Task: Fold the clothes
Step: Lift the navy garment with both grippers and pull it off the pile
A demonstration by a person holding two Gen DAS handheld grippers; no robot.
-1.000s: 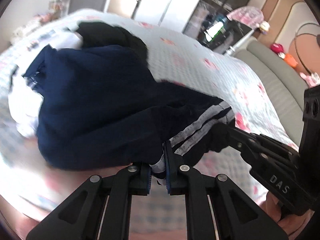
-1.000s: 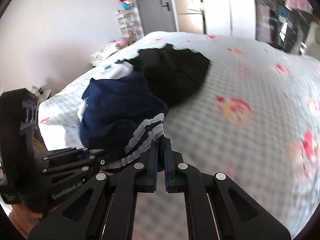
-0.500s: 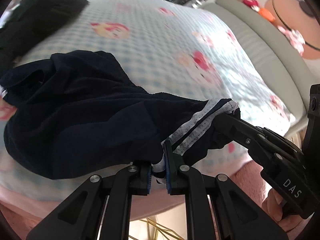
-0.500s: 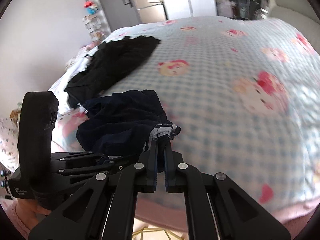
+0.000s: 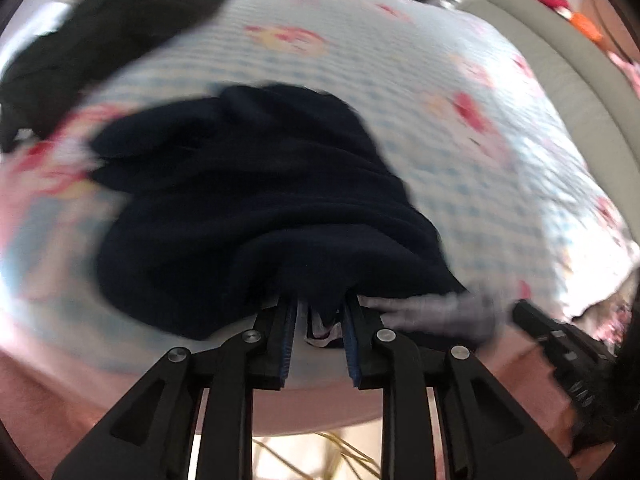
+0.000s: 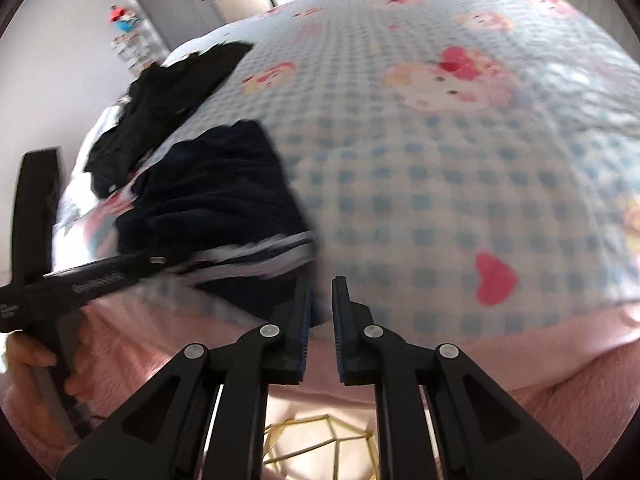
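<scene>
Two grippers sit at the near edge of the bed (image 6: pixel 460 184), and the navy garment (image 5: pixel 248 216) lies straight ahead of the left gripper (image 5: pixel 318 320), whose jaws are opening with a fold of its hem loose between them, not pinched. From the right gripper (image 6: pixel 320 300), whose jaws stand slightly parted around nothing, the garment (image 6: pixel 208 200) lies just ahead and to the left, so the left hand is nearer. The garment is a dark, crumpled heap with a white-striped band (image 6: pixel 256 252) running across between the two grippers.
</scene>
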